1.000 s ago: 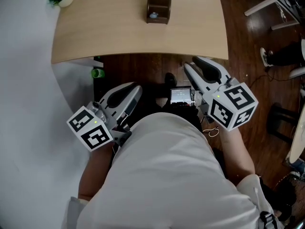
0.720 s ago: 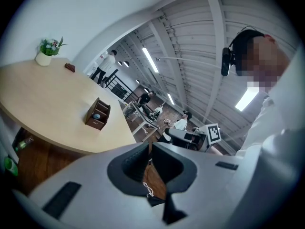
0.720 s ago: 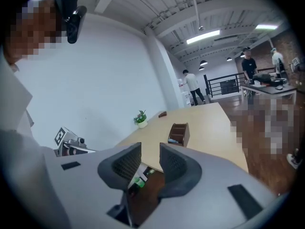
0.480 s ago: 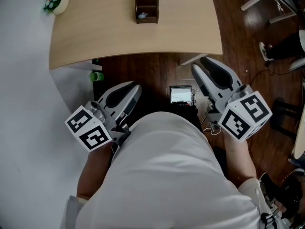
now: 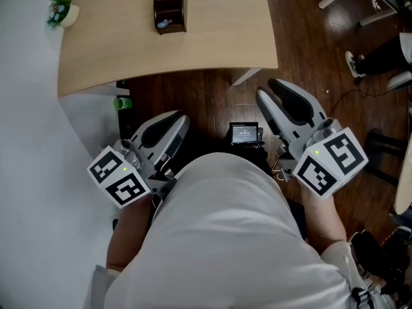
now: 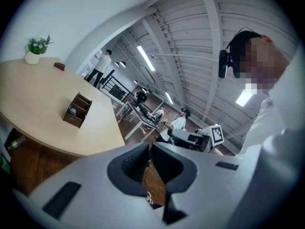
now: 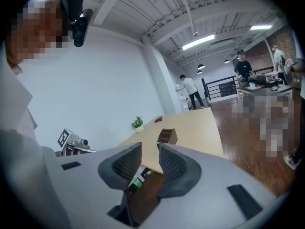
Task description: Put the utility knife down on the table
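No utility knife shows in any view. Both grippers are held close to the person's body, short of the light wooden table (image 5: 212, 37). The left gripper (image 5: 179, 120) hangs low at the left over dark floor; in the left gripper view (image 6: 148, 144) its pads meet at the tips and hold nothing. The right gripper (image 5: 269, 90) points toward the table's near right corner; in the right gripper view (image 7: 148, 149) a narrow gap separates its ribbed pads and nothing is in it.
A brown wooden organizer (image 5: 170, 9) with a small blue thing inside stands on the table, with a potted plant (image 5: 61, 8) at the far left corner. A green bottle (image 5: 121, 102) and a small screen (image 5: 244, 134) sit on the floor below. Other people and desks lie beyond.
The table and organizer have slid left in the head view. The right gripper has drifted right and slightly lower. The left gripper has barely moved.
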{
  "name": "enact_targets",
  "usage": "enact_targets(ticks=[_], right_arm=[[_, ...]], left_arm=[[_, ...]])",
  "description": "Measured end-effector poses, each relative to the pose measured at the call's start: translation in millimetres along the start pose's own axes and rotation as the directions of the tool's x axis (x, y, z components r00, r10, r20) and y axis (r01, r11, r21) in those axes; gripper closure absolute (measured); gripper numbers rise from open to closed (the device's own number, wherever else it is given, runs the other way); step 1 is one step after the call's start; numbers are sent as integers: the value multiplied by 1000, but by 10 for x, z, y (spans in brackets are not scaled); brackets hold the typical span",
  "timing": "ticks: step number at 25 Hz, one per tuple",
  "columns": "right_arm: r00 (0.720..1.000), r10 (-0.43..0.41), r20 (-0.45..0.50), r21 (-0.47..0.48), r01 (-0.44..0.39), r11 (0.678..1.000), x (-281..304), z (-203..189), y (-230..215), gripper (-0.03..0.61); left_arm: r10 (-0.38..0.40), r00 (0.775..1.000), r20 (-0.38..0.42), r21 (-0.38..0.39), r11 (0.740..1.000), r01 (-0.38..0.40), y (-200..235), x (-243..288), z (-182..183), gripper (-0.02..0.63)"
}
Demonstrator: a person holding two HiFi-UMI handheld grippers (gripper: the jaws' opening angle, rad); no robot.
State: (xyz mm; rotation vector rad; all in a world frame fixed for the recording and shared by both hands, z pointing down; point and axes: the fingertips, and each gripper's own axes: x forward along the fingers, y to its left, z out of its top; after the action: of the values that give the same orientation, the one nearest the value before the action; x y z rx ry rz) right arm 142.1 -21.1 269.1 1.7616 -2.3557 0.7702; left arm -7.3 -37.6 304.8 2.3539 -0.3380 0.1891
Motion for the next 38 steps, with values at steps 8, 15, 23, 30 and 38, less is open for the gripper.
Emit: enact_targets(ticks=[8,15,23,30,38], right_arm=[[998,57,12,6,-57,998,-417,-76,-234,509],[996,91,7,17,-92,996,-616,-265,-292,535],[997,47,65,52,-50,997,-682,-212,-135,578],[996,7,85,55,-12,998,-417,-97,287,578],[997,-13,71,52,10,999,-309,-143,394,578]], left_arm=[[47,998,42,-5,999,-47,-398,246,-198,611],[74,995,69,-7,997,-74,-561,283,-417,611],[31,999,38,27,999,-32,-539,119,-358,611],[-12,1000,1,75,997,12,-355,-260,-78,611],[-34,999,-3,68,997,35,-244,-354,-64,611]])
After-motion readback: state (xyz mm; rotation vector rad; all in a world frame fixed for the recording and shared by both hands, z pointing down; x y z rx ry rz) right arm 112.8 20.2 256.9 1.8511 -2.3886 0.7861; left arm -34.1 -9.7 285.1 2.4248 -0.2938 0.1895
